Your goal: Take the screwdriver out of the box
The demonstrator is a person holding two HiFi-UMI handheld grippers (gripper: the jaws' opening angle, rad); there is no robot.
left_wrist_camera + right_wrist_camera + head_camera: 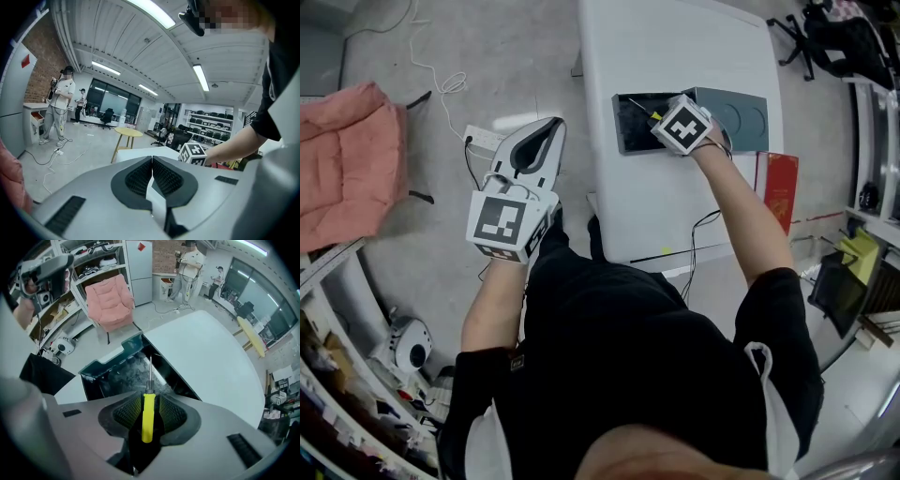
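Currently: right gripper (150, 398) points down into the open black box (630, 131), jaws spread wide. Yellow-handled screwdriver (147, 418) sits between the pads, with a dark gap on each side of the handle; pads not pressing on it. Its metal shaft runs on over the box floor, so the tool is inside the box. Box lies on the white table (675, 47), across its width, with the grey-teal lid (741, 114) folded back towards the table's right edge. Left gripper (152, 161) is held off the table, beyond its left edge, above the grey floor (487, 56); jaws pressed together, nothing between them. Pink chair (347, 159) stands well apart from the table.
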